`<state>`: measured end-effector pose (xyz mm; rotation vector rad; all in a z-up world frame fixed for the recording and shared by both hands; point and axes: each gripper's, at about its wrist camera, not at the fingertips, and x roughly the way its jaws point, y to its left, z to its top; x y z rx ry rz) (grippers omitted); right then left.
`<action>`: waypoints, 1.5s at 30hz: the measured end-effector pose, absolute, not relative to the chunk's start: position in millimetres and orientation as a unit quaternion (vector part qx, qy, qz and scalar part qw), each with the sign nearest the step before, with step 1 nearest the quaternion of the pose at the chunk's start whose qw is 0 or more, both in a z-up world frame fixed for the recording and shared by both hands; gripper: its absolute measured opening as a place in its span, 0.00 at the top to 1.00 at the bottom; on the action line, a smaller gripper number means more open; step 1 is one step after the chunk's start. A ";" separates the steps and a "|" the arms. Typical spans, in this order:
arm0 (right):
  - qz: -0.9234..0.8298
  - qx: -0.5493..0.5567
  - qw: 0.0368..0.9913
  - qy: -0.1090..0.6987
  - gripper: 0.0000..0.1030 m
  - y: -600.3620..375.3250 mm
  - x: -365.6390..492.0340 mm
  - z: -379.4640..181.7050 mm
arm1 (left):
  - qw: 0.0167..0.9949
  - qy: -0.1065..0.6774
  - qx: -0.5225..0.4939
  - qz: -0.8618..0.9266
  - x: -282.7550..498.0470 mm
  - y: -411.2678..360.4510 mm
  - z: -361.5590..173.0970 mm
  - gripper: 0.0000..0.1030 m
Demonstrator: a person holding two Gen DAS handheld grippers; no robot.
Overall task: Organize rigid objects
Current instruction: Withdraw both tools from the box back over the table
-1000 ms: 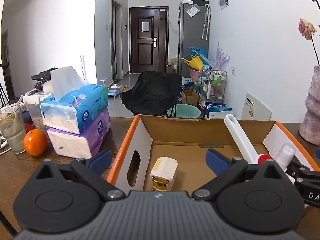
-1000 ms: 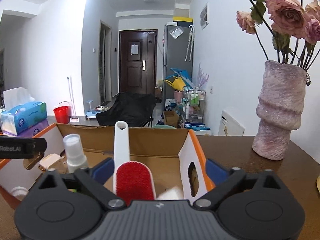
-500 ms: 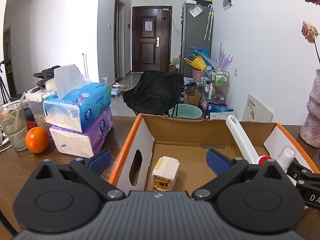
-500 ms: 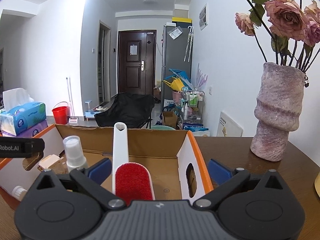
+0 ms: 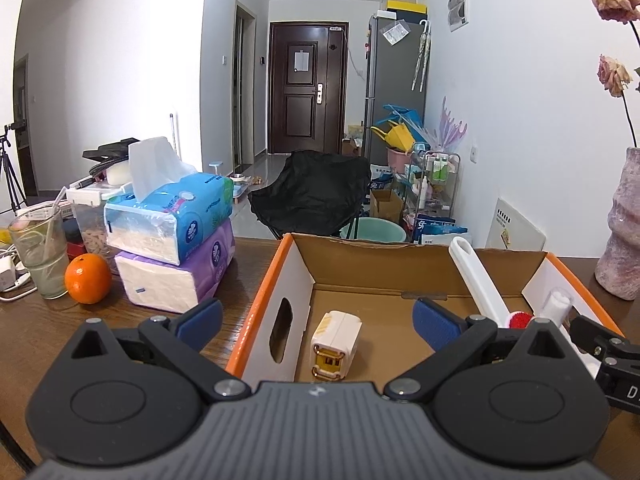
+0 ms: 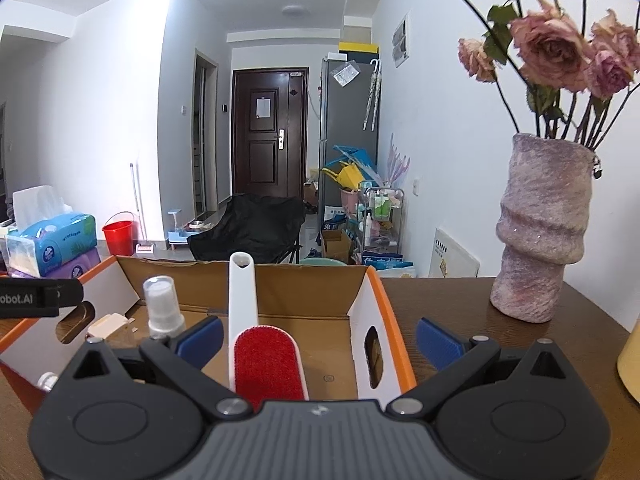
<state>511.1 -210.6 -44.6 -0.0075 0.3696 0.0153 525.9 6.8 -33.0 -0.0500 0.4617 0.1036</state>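
An orange-rimmed cardboard box [image 5: 256, 292] stands on the brown table; it also shows in the right wrist view [image 6: 394, 320]. Inside lie a cream plug adapter [image 5: 336, 338], a white lint brush with a red pad [image 6: 264, 360] leaning on the far wall, and a clear spray bottle [image 6: 162, 308]. My left gripper [image 5: 316, 316] is open and empty, straddling the box's left wall. My right gripper [image 6: 318, 336] is open and empty, straddling the box's right wall above the brush.
Two stacked tissue packs [image 5: 176, 240], an orange [image 5: 88, 278] and a glass [image 5: 40, 248] stand left of the box. A pink vase with dried roses [image 6: 540, 232] stands to the right. A yellow object [image 6: 630, 356] is at the right edge.
Both grippers have drawn back and risen slightly, so the box looks a little farther and lower. Both stay open and empty. The objects in the box have not moved.
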 end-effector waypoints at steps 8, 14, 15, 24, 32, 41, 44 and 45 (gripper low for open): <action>0.010 0.003 0.985 0.173 0.00 -213.4 481.2 -39.1 | 0.974 0.219 -0.029 0.053 496.2 11.4 -28.4 0.00; 0.008 0.007 0.986 0.165 0.00 -215.1 453.6 -36.5 | 0.976 0.208 -0.032 0.057 469.2 16.9 -22.1 0.00; 0.008 0.008 0.986 0.164 0.00 -215.8 448.6 -36.3 | 0.976 0.208 -0.034 0.057 464.9 17.8 -21.7 0.00; 0.008 0.017 0.987 0.157 0.00 -217.9 408.9 -34.4 | 0.974 0.215 -0.037 0.061 425.6 22.4 -21.1 0.00; 0.011 0.011 0.987 0.157 0.00 -215.5 375.3 -38.3 | 0.974 0.218 -0.035 0.060 395.8 21.9 -22.7 0.00; 0.014 0.008 0.986 0.165 0.00 -214.9 340.7 -44.0 | 0.972 0.224 -0.043 0.055 363.9 20.3 -23.9 0.00; 0.012 0.012 0.986 0.168 0.00 -218.2 330.9 -45.7 | 0.972 0.226 -0.043 0.050 352.2 17.5 -24.7 0.00; 0.011 0.014 0.985 0.169 0.00 -219.3 327.2 -46.2 | 0.972 0.225 -0.041 0.049 348.2 16.0 -24.3 0.00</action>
